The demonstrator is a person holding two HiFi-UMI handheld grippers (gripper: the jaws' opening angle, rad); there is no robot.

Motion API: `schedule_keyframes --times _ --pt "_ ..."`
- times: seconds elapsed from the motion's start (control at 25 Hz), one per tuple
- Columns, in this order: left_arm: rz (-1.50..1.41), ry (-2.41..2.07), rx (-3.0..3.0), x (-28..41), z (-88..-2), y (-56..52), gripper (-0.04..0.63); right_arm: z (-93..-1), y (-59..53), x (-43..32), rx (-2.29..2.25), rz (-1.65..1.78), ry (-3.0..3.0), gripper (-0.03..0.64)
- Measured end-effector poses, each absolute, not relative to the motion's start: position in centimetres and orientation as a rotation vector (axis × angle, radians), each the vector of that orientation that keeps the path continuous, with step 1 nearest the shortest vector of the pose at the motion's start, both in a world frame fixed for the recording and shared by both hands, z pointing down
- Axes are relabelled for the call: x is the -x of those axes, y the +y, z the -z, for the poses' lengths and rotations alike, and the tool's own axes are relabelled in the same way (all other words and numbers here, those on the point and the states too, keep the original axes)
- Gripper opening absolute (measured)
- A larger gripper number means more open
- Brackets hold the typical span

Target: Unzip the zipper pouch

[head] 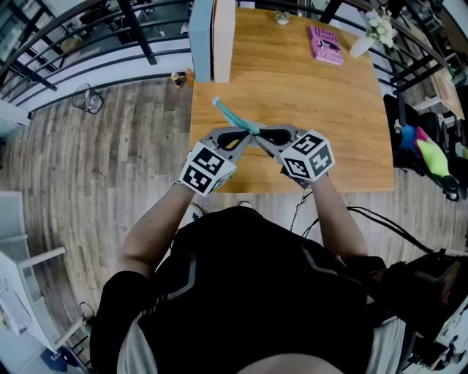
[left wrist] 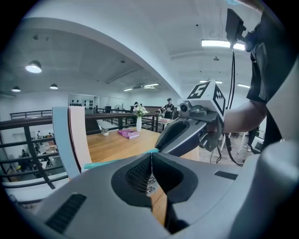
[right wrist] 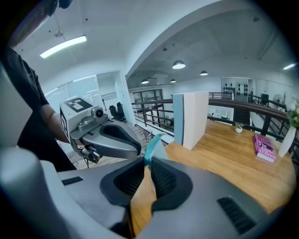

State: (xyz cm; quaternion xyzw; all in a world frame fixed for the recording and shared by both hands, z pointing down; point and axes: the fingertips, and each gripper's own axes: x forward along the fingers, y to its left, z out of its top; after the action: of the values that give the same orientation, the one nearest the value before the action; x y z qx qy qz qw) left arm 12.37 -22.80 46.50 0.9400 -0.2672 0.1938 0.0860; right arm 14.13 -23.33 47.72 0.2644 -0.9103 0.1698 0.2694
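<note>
I hold a teal zipper pouch (head: 232, 115) in the air above the wooden table (head: 314, 124); it runs as a thin strip away from me toward the back left. Both grippers meet at its near end. My left gripper (head: 247, 136) is shut there on a thin bit of the pouch's edge (left wrist: 107, 163); a small white printed piece shows between its jaws, and whether that is the zipper pull I cannot tell. My right gripper (head: 260, 137) is shut on the teal pouch (right wrist: 152, 145) right beside it, and the two grippers' tips almost touch.
An upright white and blue panel (head: 213, 36) stands at the table's back left. A pink book (head: 326, 44), a white vase of flowers (head: 370, 35) and a small pot (head: 282, 17) are at the far end. Wooden floor and black railings lie left of the table.
</note>
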Motion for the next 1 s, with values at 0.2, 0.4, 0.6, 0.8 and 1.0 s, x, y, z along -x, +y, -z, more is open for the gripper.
schedule_keyframes --times 0.2,0.4,0.6,0.8,1.0 --pt "-0.571 -0.802 -2.796 -11.4 -46.2 -22.8 0.031 -47.5 -23.0 -13.1 -0.71 -0.392 -2.422 0.054" --pt "-0.583 -0.772 -2.797 -11.0 -46.6 -22.8 0.032 -47.8 -22.7 -12.7 -0.703 -0.422 -2.401 0.052" --pt "-0.539 -0.778 -2.748 -10.1 -47.0 -22.6 0.032 -48.1 -22.3 -11.8 -0.696 -0.428 -2.378 0.052" --pt "-0.556 -0.803 -2.738 -9.7 -47.4 -22.2 0.032 -48.6 -21.8 -11.4 -0.692 -0.461 -2.363 0.051" --pt "-0.535 -0.895 -2.673 -8.1 -48.1 -23.1 0.029 -49.2 -21.3 -10.9 -0.672 -0.478 -2.339 0.049"
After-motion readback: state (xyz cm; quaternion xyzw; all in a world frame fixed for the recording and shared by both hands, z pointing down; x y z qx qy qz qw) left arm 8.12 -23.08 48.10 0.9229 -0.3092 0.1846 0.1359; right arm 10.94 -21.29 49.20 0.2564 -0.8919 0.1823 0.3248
